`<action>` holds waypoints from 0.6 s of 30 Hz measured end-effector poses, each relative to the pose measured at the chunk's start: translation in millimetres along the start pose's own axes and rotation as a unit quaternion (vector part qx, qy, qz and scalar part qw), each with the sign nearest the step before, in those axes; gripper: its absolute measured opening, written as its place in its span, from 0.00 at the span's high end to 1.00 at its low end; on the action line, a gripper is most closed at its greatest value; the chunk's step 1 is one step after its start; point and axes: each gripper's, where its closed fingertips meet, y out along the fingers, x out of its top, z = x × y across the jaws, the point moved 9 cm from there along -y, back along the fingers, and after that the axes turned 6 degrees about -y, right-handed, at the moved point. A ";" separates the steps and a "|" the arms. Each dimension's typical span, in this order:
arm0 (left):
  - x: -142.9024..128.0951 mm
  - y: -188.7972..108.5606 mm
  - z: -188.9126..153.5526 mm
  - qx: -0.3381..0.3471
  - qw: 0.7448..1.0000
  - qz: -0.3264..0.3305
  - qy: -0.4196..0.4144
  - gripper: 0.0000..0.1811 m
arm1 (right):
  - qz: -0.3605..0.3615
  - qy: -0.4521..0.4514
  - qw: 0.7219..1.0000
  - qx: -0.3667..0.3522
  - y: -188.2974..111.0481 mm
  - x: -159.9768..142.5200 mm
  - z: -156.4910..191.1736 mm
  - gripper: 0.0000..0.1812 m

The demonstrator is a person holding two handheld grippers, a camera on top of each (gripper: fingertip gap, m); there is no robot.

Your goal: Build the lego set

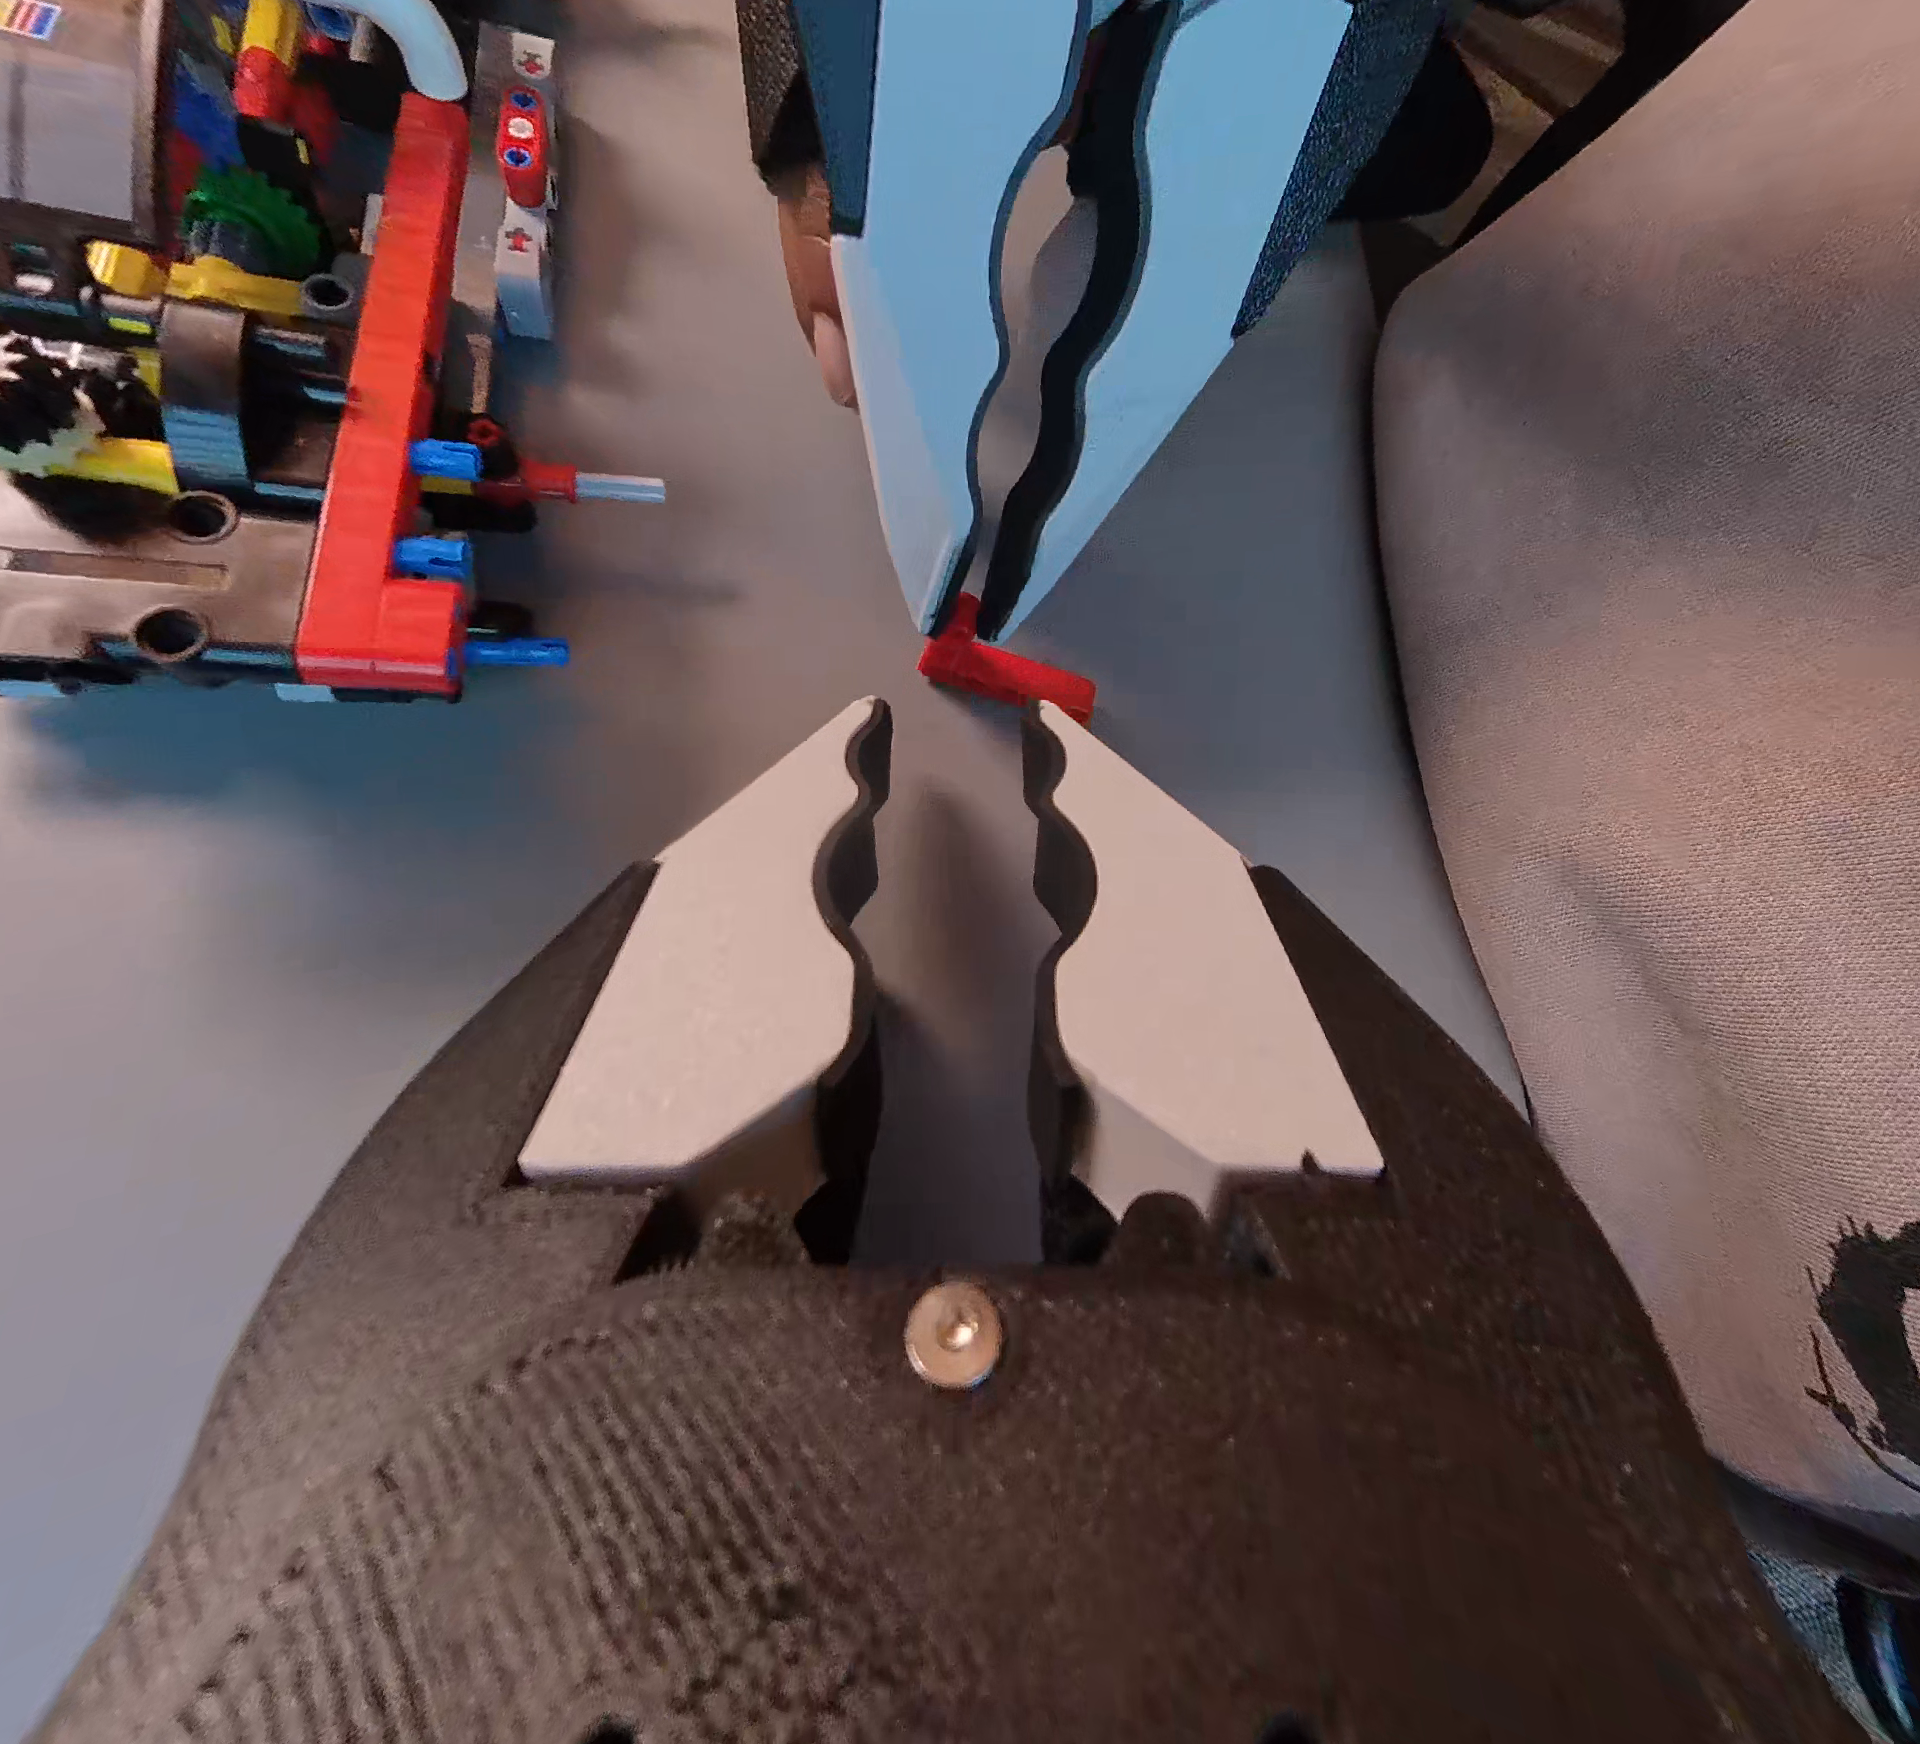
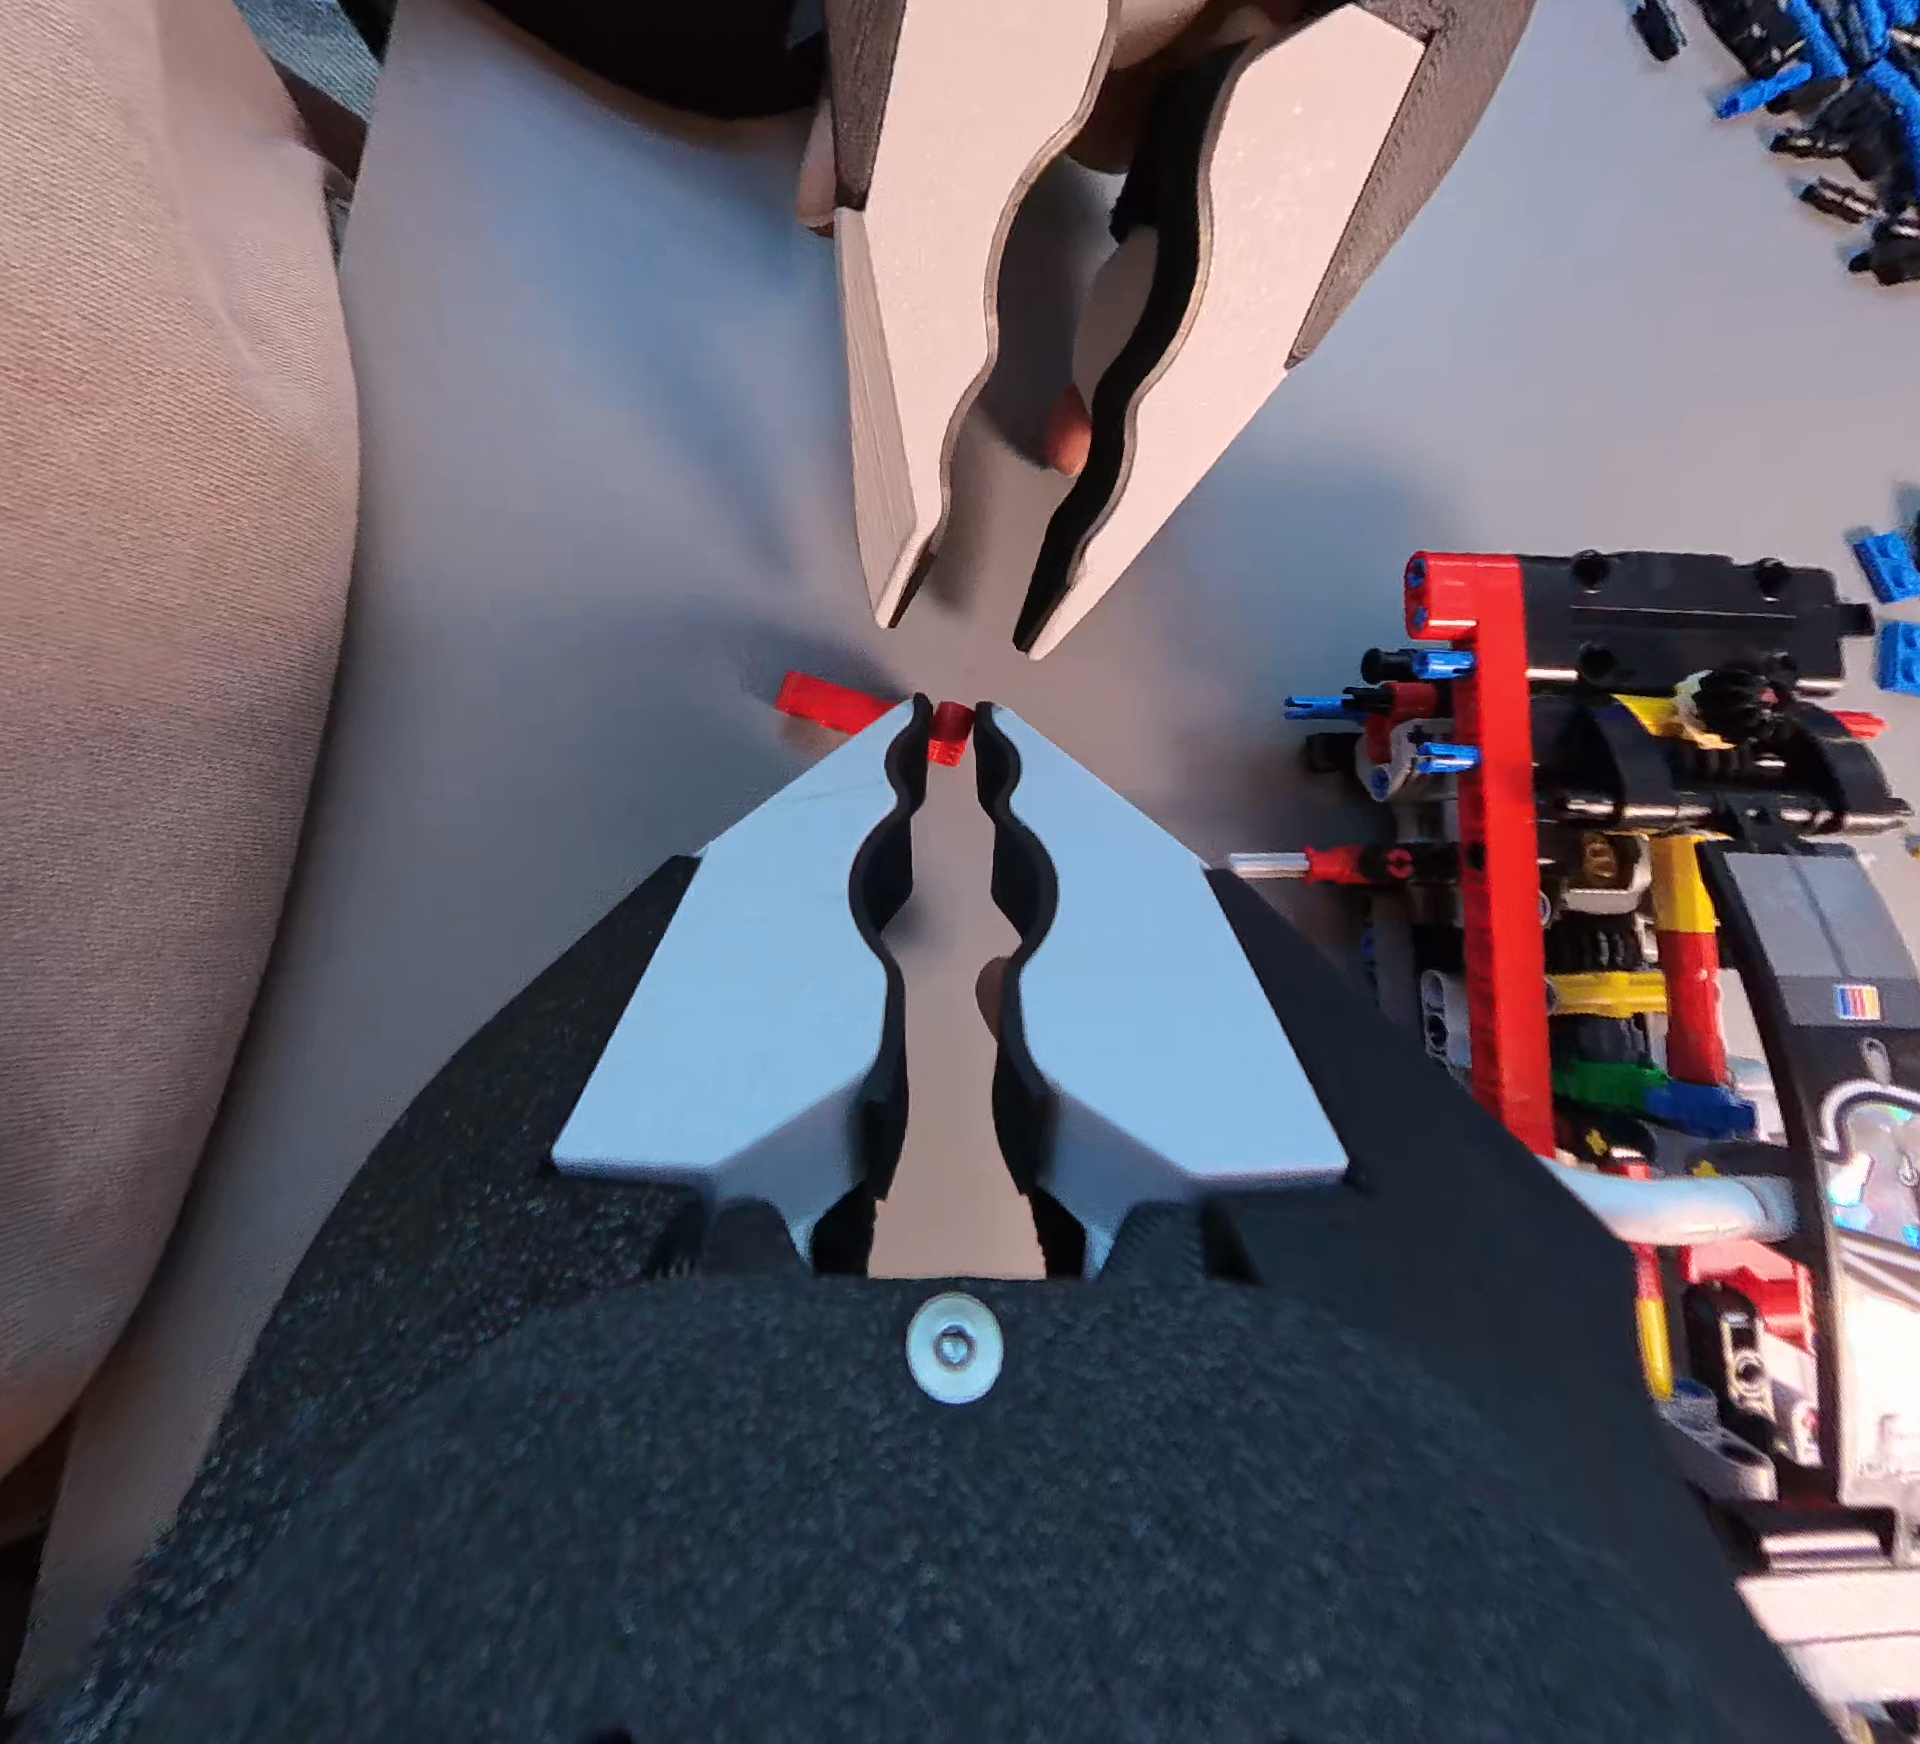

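Observation:
A small red L-shaped lego piece (image 1: 1013, 674) is at the centre of both views, close to the grey table (image 1: 675, 811). My right gripper (image 2: 951, 712) is shut on its short arm (image 2: 949, 736), and the long arm (image 2: 831, 702) sticks out to the left. In the left wrist view the right gripper (image 1: 966, 624) comes down from above and pinches that arm. My left gripper (image 1: 956, 718) is open and empty, its right fingertip (image 1: 1044, 723) just short of the piece. It shows open in the right wrist view (image 2: 961, 629). The part-built lego model (image 1: 384, 406) stands to the side.
The model (image 2: 1496, 863) has a long red beam with blue pins sticking out toward the grippers. A pile of blue and black pins (image 2: 1808, 11) lies at the far right. A person's beige clothing (image 1: 1662, 655) borders the table edge. The tips of both grippers are at nearly the same place.

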 end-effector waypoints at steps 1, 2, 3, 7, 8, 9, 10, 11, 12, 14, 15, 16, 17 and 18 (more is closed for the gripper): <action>0.2 -0.2 0.1 -0.007 1.000 -0.007 -0.006 0.86 | -0.012 -0.001 1.000 0.000 -1.9 -1.2 -0.3 0.97; 0.6 -0.5 0.2 -0.018 1.000 -0.016 -0.013 0.85 | -0.032 -0.008 0.999 -0.005 -4.9 -2.6 -0.8 0.97; 1.3 -1.2 0.1 -0.036 0.999 -0.028 -0.024 0.83 | -0.065 -0.021 0.998 -0.013 -9.3 -3.2 -0.6 0.97; 10.0 -6.8 0.1 -0.128 0.983 -0.107 -0.081 0.81 | -0.220 -0.038 0.973 -0.066 -34.2 -3.0 -1.2 0.97; 13.3 -8.9 -0.7 -0.160 0.973 -0.134 -0.100 0.82 | -0.250 -0.040 0.964 -0.081 -40.2 -2.4 -0.9 0.97; 16.5 -10.6 -1.5 -0.192 0.961 -0.159 -0.119 0.83 | -0.270 -0.043 0.957 -0.091 -44.8 -1.9 -0.3 0.97; 19.4 -12.1 -2.0 -0.220 0.948 -0.181 -0.139 0.84 | -0.284 -0.047 0.952 -0.100 -48.0 -1.5 0.7 0.97; 21.4 -12.6 -2.2 -0.241 0.938 -0.194 -0.156 0.85 | -0.297 -0.053 0.947 -0.108 -50.7 -0.9 1.6 0.97; 22.3 -11.8 -1.8 -0.252 0.931 -0.200 -0.170 0.87 | -0.307 -0.058 0.943 -0.113 -52.8 -0.5 2.6 0.97; 22.9 -9.3 0.0 -0.259 0.923 -0.205 -0.195 0.92 | -0.310 -0.064 0.941 -0.116 -55.3 -0.7 3.4 0.97; 22.6 -7.7 1.7 -0.252 0.922 -0.204 -0.210 0.93 | -0.300 -0.068 0.944 -0.120 -55.5 -2.2 2.9 0.97; 21.8 -5.8 4.7 -0.235 0.923 -0.203 -0.227 0.94 | -0.279 -0.069 0.949 -0.126 -54.9 -4.5 1.4 0.97; 20.7 -4.2 7.9 -0.215 0.924 -0.201 -0.244 0.95 | -0.255 -0.069 0.956 -0.130 -53.9 -7.1 -0.3 0.97; 19.7 -2.8 10.4 -0.199 0.925 -0.198 -0.257 0.96 | -0.228 -0.067 0.962 -0.131 -52.6 -9.1 -1.6 0.96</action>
